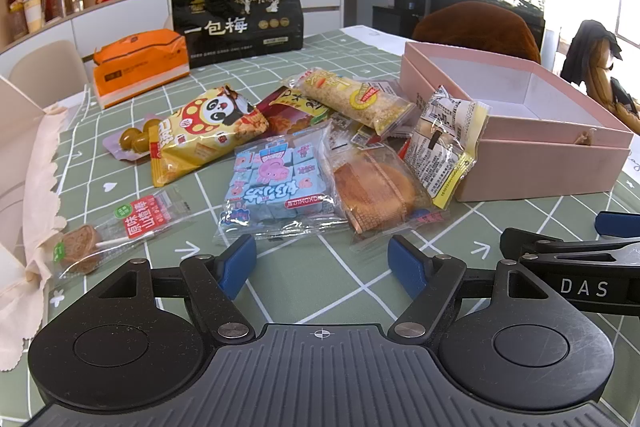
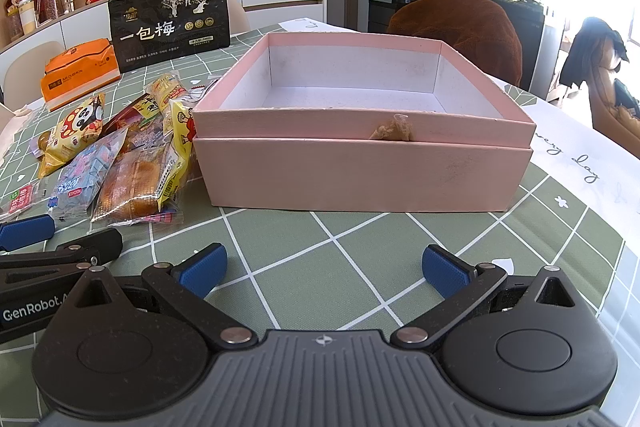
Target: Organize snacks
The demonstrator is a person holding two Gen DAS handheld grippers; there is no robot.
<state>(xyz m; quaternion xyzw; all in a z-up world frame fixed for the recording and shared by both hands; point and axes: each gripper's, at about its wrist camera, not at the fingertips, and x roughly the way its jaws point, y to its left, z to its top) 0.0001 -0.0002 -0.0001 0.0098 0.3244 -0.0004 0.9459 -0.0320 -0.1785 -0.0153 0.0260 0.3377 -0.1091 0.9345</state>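
A pile of wrapped snacks lies on the green checked tablecloth: a yellow panda bag [image 1: 208, 131], a blue candy pack [image 1: 276, 183], a brown cake in clear wrap [image 1: 376, 191], a yellow-edged packet [image 1: 444, 143] leaning on the box, and a hawthorn lollipop [image 1: 112, 235]. An open, empty pink box [image 2: 360, 163] stands to the right of the pile. My left gripper [image 1: 322, 261] is open and empty just in front of the pile. My right gripper [image 2: 324, 269] is open and empty in front of the box.
A big black plum bag [image 1: 236, 15] and an orange tissue pack [image 1: 140, 67] stand at the back of the table. A cream cloth [image 1: 36, 195] lies at the left edge. A brown chair back [image 2: 460, 27] is behind the box.
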